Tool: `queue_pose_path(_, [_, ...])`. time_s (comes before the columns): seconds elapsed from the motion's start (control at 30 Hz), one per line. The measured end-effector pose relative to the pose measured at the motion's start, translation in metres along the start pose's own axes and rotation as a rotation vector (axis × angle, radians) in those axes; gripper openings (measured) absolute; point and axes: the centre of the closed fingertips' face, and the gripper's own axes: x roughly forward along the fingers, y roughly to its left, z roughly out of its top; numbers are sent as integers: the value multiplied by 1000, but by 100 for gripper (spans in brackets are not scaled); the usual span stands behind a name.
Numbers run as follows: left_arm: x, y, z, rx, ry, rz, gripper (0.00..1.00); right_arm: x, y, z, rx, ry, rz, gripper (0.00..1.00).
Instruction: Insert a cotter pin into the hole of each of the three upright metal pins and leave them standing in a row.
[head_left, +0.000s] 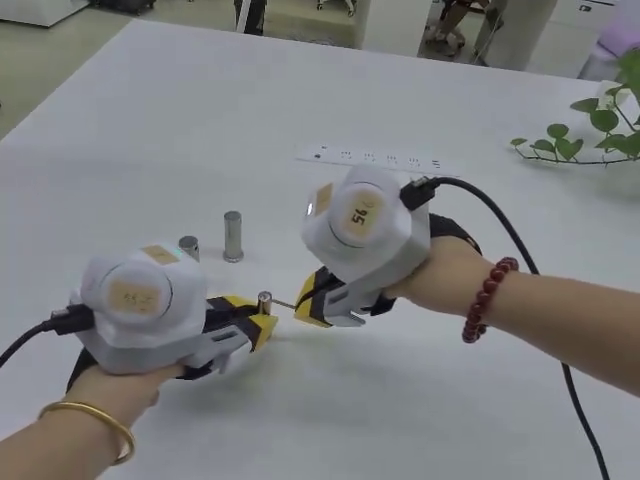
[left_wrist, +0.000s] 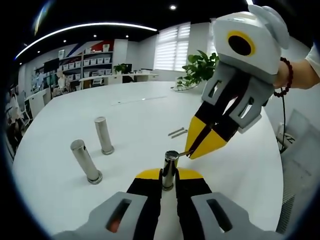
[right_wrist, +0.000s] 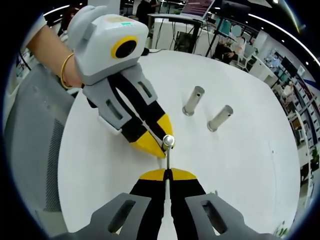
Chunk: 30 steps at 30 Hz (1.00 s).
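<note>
My left gripper (left_wrist: 169, 176) is clamped on a short upright steel pin with a round cap (left_wrist: 169, 167), holding it low on the shaft while its foot rests on the white table (head_left: 200, 120). My right gripper (right_wrist: 168, 176) is closed on a thin wire cotter pin (right_wrist: 167, 161), which sticks straight out from the yellow jaw tips. The wire's tip reaches the pin's head; I cannot tell whether it is in the hole.

Two more steel pins stand free and upright beyond the grippers, the taller-looking one (head_left: 233, 236) just beside the other (head_left: 189, 247), whose lower part is hidden behind the left gripper's white housing. Two spare cotter pins (left_wrist: 177, 132) lie flat past the right gripper's jaws. Farther back sit a white power strip (head_left: 375, 158) and a leafy green plant (head_left: 600, 125). A black cable (head_left: 570, 380) trails from the right gripper.
</note>
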Motion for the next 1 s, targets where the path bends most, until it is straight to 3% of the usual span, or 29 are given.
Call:
queue_pose_path(0.33, [1, -2, 1, -16, -18, 20, 7, -3, -2, 2, -93, 52, -28, 3])
queue_pose_path(0.7, [0, -4, 1, -6, -20, 19, 7, -3, -2, 13, -128, 36, -25, 3])
queue_pose_path(1.0, [0, -4, 1, -11, -25, 24, 7, -1, -1, 18, -108, 12, -26, 4])
